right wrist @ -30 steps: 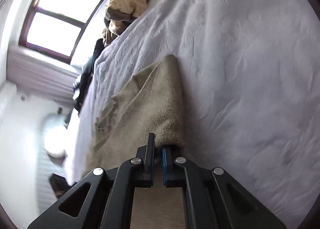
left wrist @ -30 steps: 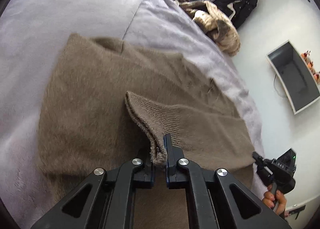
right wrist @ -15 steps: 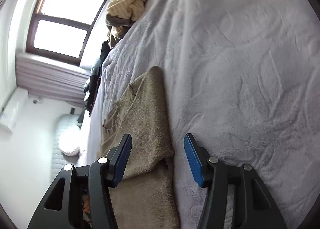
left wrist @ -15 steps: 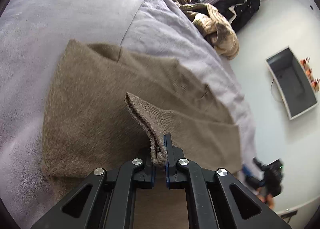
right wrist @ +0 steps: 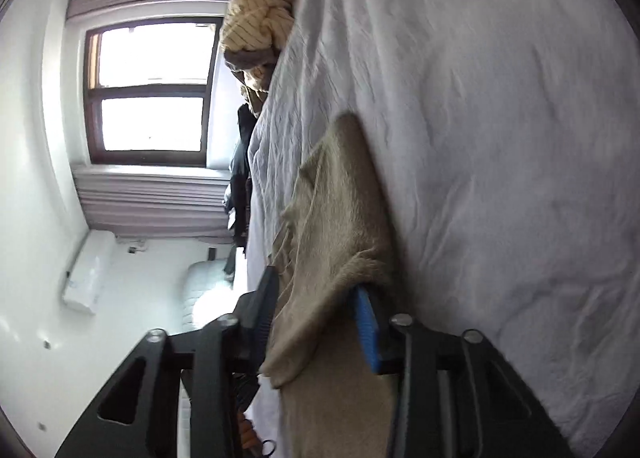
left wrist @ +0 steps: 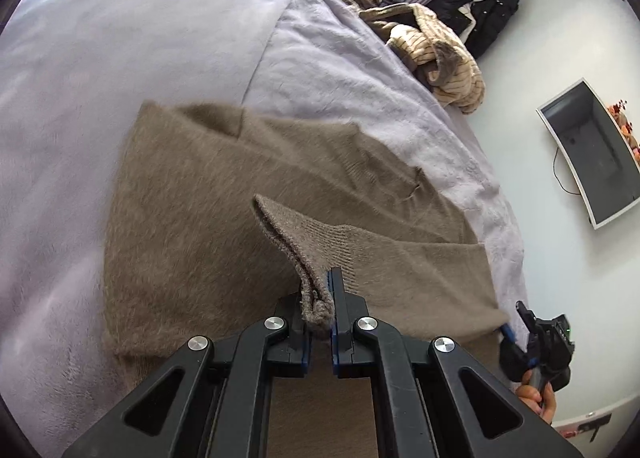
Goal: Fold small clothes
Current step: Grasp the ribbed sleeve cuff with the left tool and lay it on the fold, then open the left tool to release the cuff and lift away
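Fuzzy taupe sweater [left wrist: 208, 226], folded, ribbed hem lifted

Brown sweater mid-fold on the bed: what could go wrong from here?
1. The left tongs pinch only a small bunched bit of the brown sweater hem; it may slip out.
2. The right tongs are open around the other edge, so that side may sag and the fold go crooked.

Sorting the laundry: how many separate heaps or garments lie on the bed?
2: brown sweater near, pinched by the left hand-held gripper; striped beige heap at the far edge. More may be hidden.
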The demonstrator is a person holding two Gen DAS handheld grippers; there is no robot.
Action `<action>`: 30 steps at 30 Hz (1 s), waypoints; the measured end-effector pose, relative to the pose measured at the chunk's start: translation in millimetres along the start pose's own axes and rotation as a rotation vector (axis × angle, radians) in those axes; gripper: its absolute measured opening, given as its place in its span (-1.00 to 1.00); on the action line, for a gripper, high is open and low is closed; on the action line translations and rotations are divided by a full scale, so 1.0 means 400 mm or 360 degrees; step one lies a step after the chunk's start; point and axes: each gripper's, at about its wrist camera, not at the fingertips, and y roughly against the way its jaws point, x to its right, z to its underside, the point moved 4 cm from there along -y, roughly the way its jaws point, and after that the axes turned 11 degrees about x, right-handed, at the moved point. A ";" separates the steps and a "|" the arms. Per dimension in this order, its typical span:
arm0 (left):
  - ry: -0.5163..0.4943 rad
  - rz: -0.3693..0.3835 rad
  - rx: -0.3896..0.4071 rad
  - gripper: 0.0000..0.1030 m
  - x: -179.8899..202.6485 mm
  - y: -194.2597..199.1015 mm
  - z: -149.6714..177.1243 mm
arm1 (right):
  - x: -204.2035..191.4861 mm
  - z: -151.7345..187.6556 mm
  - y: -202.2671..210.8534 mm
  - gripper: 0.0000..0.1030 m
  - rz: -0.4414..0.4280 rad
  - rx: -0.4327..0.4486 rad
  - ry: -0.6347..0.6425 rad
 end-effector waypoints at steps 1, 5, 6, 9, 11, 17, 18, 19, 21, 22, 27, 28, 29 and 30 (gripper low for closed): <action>0.0003 -0.0009 -0.0016 -0.85 -0.008 -0.009 0.011 | 0.004 0.001 -0.002 -0.46 0.0044 -0.0003 0.0028; 0.0001 -0.0060 -0.0051 -0.85 -0.044 -0.043 0.063 | 0.057 0.020 -0.022 -0.90 0.0278 -0.0102 0.0179; 0.0013 -0.0053 -0.0042 -0.84 -0.047 -0.038 0.064 | 0.051 0.023 -0.019 -0.90 0.0292 -0.0106 0.0225; -0.0011 -0.0091 -0.0024 -0.84 -0.046 -0.012 0.058 | 0.017 0.026 -0.001 -0.87 0.0377 -0.0128 0.0374; -0.0098 -0.0197 0.0004 -0.60 -0.047 0.012 0.048 | -0.006 0.024 0.012 -0.69 0.0439 -0.0113 0.0479; -0.0202 -0.0280 0.0163 0.37 -0.035 0.091 0.018 | -0.027 -0.014 0.026 0.03 0.0348 -0.0077 0.0443; -0.0213 -0.0281 0.0164 0.37 -0.031 0.090 0.015 | -0.023 -0.021 0.010 0.03 0.0354 -0.0090 0.0437; -0.0226 -0.0287 0.0168 0.37 -0.030 0.090 0.012 | -0.020 -0.023 -0.001 0.03 0.0358 -0.0101 0.0433; -0.0279 -0.0329 0.0167 0.37 -0.018 0.079 0.011 | -0.007 -0.027 -0.040 0.03 0.0413 -0.0152 0.0423; -0.0304 -0.0347 0.0163 0.37 -0.010 0.070 0.012 | -0.004 -0.024 -0.046 -0.16 0.0435 -0.0164 0.0435; -0.0380 -0.0390 0.0148 0.36 0.021 0.031 0.024 | -0.071 -0.012 -0.069 -0.73 0.0590 -0.0183 0.0764; -0.0384 -0.0394 0.0129 0.24 0.021 0.018 0.029 | -0.076 -0.013 -0.069 -0.73 0.0633 -0.0176 0.0829; -0.0388 -0.0402 0.0101 -0.02 0.017 0.007 0.036 | -0.072 -0.014 -0.068 -0.73 0.0667 -0.0175 0.0863; -0.0395 -0.0438 0.0054 -0.09 0.005 -0.012 0.045 | -0.059 -0.013 -0.074 -0.73 0.0716 -0.0188 0.0899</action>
